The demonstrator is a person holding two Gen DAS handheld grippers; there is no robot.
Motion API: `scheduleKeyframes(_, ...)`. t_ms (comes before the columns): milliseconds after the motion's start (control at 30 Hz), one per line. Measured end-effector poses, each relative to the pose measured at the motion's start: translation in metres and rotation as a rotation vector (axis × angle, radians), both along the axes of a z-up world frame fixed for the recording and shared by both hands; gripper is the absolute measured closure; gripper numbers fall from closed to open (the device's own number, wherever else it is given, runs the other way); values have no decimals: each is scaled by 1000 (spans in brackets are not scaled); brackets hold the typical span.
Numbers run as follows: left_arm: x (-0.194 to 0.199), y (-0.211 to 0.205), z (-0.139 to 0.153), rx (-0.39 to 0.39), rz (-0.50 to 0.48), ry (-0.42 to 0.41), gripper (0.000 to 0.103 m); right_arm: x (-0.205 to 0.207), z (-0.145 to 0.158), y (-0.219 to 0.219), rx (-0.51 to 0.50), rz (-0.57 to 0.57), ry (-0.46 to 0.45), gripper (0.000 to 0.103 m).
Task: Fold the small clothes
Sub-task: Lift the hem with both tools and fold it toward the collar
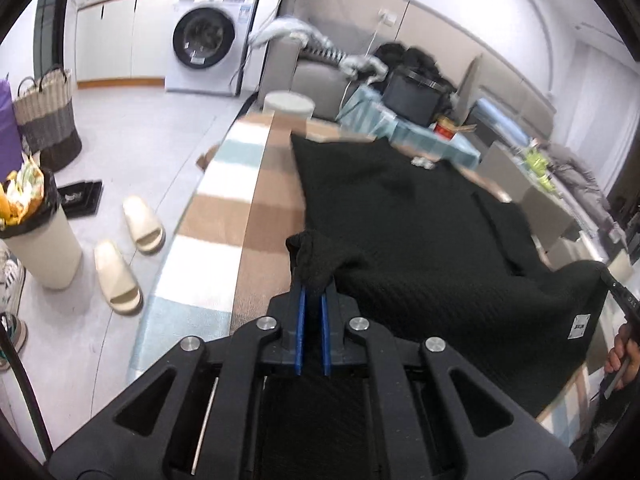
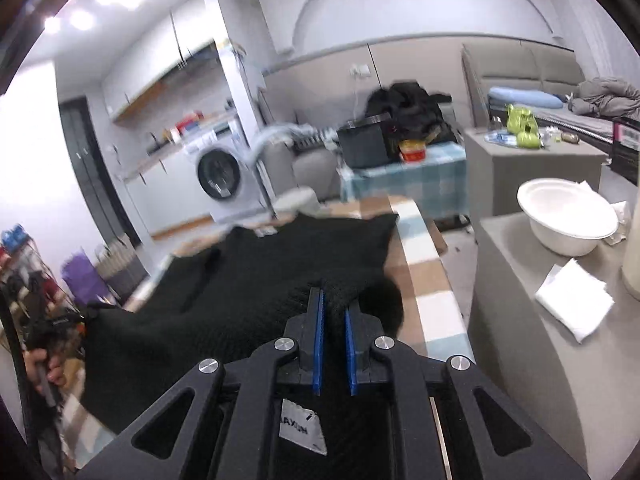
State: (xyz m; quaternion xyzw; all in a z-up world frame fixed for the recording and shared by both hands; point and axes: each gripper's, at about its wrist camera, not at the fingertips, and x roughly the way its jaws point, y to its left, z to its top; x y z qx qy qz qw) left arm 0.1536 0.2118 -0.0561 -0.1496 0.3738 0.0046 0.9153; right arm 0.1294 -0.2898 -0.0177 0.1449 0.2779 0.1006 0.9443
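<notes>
A small white label [image 1: 579, 326] sewn at the near edge of the black knit garment [image 1: 420, 216] carries dark print, too blurred to read in the left wrist view. In the right wrist view the same kind of label [image 2: 303, 426] shows mirrored letters, roughly "AXON", not fully legible. Stickers on the washing machine [image 1: 208, 40] cannot be read.

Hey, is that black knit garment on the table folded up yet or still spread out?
Mostly spread. The black knit garment lies flat across the table, only its near edge lifted where the left gripper and right gripper pinch it.
</notes>
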Motion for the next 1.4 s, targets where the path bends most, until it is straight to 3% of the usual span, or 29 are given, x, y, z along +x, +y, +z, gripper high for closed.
scheduleKeyframes(100, 13, 0, -21, 12, 23, 71, 89, 26, -20, -1, -27, -16, 116, 86)
scheduleKeyframes(133, 15, 0, -25, 18, 26, 79, 76, 31, -25, -3, -36, -16, 145, 80)
scheduleKeyframes(167, 16, 1, -28, 23, 36, 84, 56, 33, -30, -5, -36, -14, 175, 74)
scheduleKeyframes(200, 19, 1, -31, 23, 44, 85, 48, 37, -37, -8, -16, -3, 200, 60)
scheduleKeyframes(233, 22, 3, -34, 21, 54, 82, 42, 39, -44, -10, 0, 8, 216, 54)
scheduleKeyframes(400, 53, 2, -49, 1, 37, 117, 44, 73, -67, -7, 56, 67, 291, 54)
scheduleKeyframes(467, 67, -5, -54, -15, 2, 116, 69, 86, -72, -1, 42, 59, 315, 54)
scheduleKeyframes(567, 79, -15, -59, 8, -27, 128, 84, 100, -78, 9, -7, 55, 351, 59)
scheduleKeyframes(667, 82, -24, -62, 9, -65, 132, 89, 99, -75, 21, -76, 82, 332, 74)
scheduleKeyframes(833, 75, -34, -61, 48, -85, 131, 89, 93, -76, 33, -140, 118, 350, 78)
scheduleKeyframes(1067, 65, -31, -56, 34, -88, 142, 88, 81, -70, 31, -122, 103, 340, 77)
scheduleKeyframes(1100, 66, -30, -54, 28, -76, 145, 87, 83, -69, 25, -100, 89, 340, 76)
scheduleKeyframes(1167, 67, -28, -52, 44, -48, 160, 70, 87, -65, 11, -51, 35, 339, 70)
scheduleKeyframes(1233, 68, -26, -52, 52, -24, 166, 59, 90, -62, 2, -31, 9, 326, 50)
scheduleKeyframes(1400, 75, -25, -55, 36, -26, 155, 59, 114, -68, 7, -1, 75, 351, 48)
